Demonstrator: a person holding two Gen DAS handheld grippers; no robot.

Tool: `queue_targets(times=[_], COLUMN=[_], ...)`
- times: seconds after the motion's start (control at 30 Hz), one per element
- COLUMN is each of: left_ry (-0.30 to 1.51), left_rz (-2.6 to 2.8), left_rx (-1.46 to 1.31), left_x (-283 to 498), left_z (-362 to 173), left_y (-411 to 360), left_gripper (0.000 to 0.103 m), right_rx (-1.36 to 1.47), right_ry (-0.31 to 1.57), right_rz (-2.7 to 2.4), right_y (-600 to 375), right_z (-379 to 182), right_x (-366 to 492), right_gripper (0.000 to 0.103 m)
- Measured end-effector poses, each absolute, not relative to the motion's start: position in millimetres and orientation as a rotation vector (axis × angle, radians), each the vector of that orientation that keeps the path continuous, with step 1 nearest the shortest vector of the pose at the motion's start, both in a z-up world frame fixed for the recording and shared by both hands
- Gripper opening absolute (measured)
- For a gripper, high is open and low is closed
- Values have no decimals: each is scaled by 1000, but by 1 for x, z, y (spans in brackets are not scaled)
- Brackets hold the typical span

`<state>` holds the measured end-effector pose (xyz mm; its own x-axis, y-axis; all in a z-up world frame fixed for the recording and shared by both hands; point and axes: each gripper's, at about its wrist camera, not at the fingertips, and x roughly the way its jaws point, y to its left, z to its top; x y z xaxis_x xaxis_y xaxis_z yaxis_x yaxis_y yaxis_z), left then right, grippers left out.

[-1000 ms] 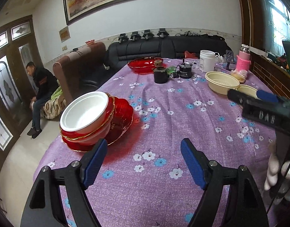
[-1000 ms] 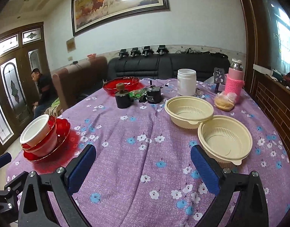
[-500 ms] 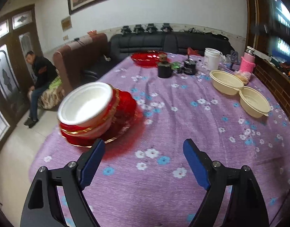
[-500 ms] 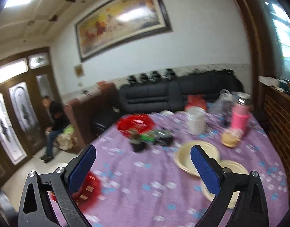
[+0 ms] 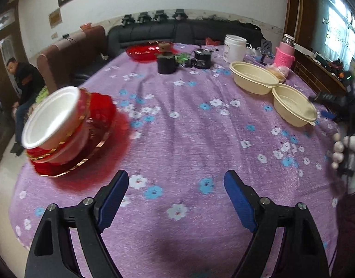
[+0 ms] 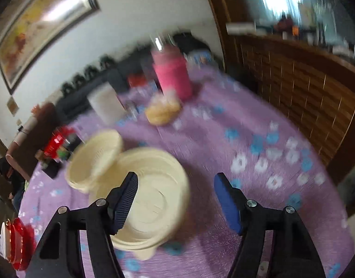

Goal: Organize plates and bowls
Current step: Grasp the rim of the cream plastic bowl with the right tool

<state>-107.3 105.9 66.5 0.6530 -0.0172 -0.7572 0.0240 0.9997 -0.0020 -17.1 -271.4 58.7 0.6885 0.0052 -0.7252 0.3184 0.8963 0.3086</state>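
A white bowl (image 5: 50,115) sits nested in red bowls on a red plate (image 5: 98,125) at the table's left edge; the stack also shows in the right wrist view (image 6: 17,241). Two cream plastic bowls (image 5: 253,78) (image 5: 293,104) stand at the right. My left gripper (image 5: 176,199) is open and empty above the purple cloth, right of the stack. My right gripper (image 6: 176,199) is open and empty, just above the near cream bowl (image 6: 152,199); its left finger is over the bowl. The far cream bowl (image 6: 94,159) touches the near one. The right wrist view is blurred.
A flowered purple cloth (image 5: 189,139) covers the table. At the back are a red dish (image 5: 145,52), a black cup (image 5: 166,63), a white tub (image 5: 234,47), a pink flask (image 6: 172,76) and a bagged bun (image 6: 162,111). A wooden wall panel (image 6: 304,92) runs along the right.
My right gripper has swung down and right, close over the near cream bowl. My left gripper has shifted a little; the stack now lies farther left in its view.
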Motion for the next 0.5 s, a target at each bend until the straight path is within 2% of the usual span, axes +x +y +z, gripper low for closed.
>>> queue_targets(times=[0.1,0.17,0.27,0.37,0.5], left_ry=[892,918,946,941,940], left_rz=[-64,-88,-124,-126,-120], left_rx=[-37,-61,-97,-109,-124], left_x=[-94,-85,-73,-69,-63], left_z=[60,57,54,56,56], left_y=[100,95,92,94,97], left_gripper=[84,84,84,84,84], right_rx=[490,524,567,580,519], right_ry=[855,869,901,917,959], right_rz=[-114,-65,41,173,335], right_y=[-278,-277,-264,-245,-205], right_z=[37,28,22,27,29], right_x=[-1,3,6,0,-3], right_gripper=[55,34,16,12,12])
